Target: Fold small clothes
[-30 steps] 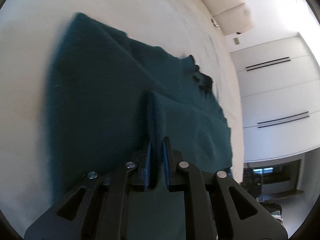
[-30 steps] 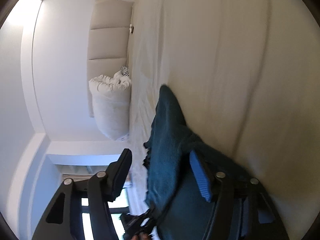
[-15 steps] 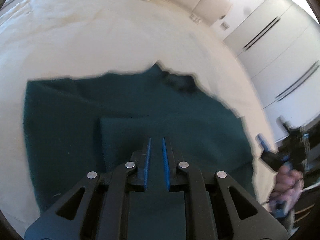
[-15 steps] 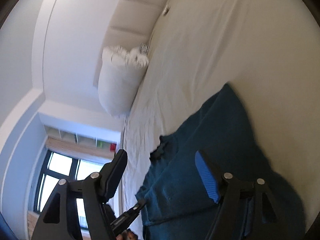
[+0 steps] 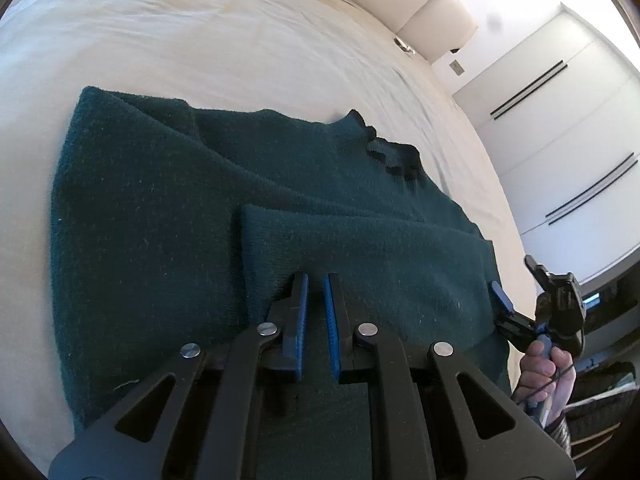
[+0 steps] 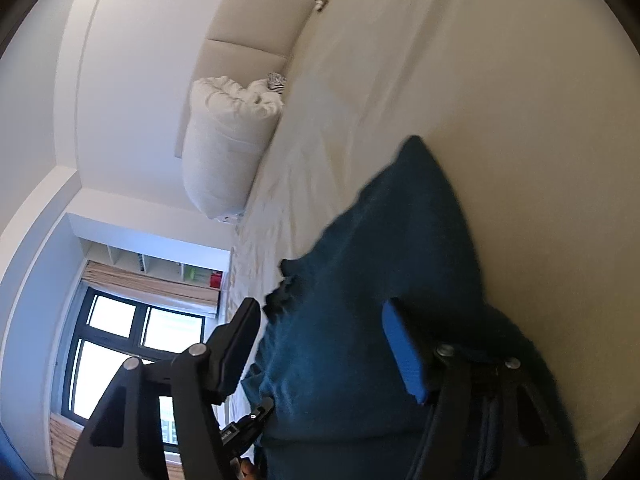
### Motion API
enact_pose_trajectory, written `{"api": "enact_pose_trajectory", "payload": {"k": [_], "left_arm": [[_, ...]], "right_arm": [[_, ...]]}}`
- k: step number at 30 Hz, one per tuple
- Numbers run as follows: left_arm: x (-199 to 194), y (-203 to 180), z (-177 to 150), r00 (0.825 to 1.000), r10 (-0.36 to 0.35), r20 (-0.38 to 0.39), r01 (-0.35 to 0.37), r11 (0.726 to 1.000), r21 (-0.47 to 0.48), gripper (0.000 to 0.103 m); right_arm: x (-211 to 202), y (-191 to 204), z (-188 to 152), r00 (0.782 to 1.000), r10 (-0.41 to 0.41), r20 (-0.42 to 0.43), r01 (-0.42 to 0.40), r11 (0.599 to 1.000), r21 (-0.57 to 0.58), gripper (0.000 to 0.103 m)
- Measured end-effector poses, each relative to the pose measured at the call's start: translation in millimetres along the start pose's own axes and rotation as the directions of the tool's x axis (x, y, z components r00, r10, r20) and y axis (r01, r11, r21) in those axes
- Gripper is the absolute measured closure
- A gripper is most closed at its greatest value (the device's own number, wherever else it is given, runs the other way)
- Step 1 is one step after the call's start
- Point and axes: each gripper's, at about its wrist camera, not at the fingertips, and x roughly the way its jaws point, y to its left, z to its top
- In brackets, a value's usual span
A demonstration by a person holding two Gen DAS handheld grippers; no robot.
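Observation:
A dark green knitted sweater lies spread on the white bed, with one sleeve folded across its body. My left gripper is over the folded sleeve with its jaws almost closed on a thin fold of the knit. My right gripper is wide open over the sweater, nothing between its fingers. The right gripper also shows in the left wrist view at the sweater's right edge, held by a hand.
A white pillow leans on the padded headboard. White wardrobe doors stand past the bed's right side. A window is on the far side.
The left gripper has swung level and carried the sleeve across the sweater's body, which now lies flat. The right gripper stays open and has drawn back to the sweater's right edge.

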Motion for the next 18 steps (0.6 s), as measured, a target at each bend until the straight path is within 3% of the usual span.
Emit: {"api": "enact_pose_trajectory", "payload": {"k": [1, 3, 5, 7, 8, 9, 11, 13, 18], "left_arm": [[-7, 3, -2, 1.000, 0.005, 0.002, -0.005, 1.000, 0.003, 0.092], [-25, 6, -8, 0.999, 0.037, 0.019, -0.037, 0.999, 0.013, 0.092], [-49, 4, -18, 0.997, 0.065, 0.037, -0.066, 0.998, 0.023, 0.091], [-80, 2, -34, 0.994, 0.084, 0.071, -0.088, 0.995, 0.046, 0.083], [-97, 2, -44, 0.993, 0.076, 0.089, -0.081, 0.995, 0.057, 0.068], [-113, 1, -54, 0.992, 0.070, 0.109, -0.077, 0.995, 0.061, 0.039], [-150, 3, -78, 0.983, 0.060, 0.171, -0.070, 0.996, 0.051, 0.021], [-176, 6, -103, 0.984, 0.041, 0.170, -0.052, 0.997, 0.057, 0.021], [-214, 22, -175, 0.997, 0.011, 0.077, -0.012, 1.000, 0.012, 0.021]], "right_arm": [[-3, -1, -1, 0.999, -0.051, -0.005, 0.051, 0.999, -0.007, 0.058], [-23, 1, -9, 0.994, -0.110, 0.008, 0.110, 0.993, -0.040, 0.056], [-51, 12, -21, 0.984, -0.173, 0.049, 0.177, 0.979, -0.103, 0.044], [-78, 25, -37, 0.975, -0.202, 0.095, 0.217, 0.958, -0.187, 0.029], [-94, 32, -48, 0.971, -0.212, 0.111, 0.233, 0.942, -0.241, 0.028], [-104, 37, -57, 0.969, -0.222, 0.111, 0.245, 0.928, -0.280, 0.027], [-127, 48, -78, 0.961, -0.252, 0.109, 0.275, 0.891, -0.362, 0.027], [-149, 50, -102, 0.959, -0.262, 0.107, 0.283, 0.861, -0.424, 0.027], [-191, 52, -140, 0.950, -0.280, 0.140, 0.312, 0.819, -0.481, 0.019]]}}
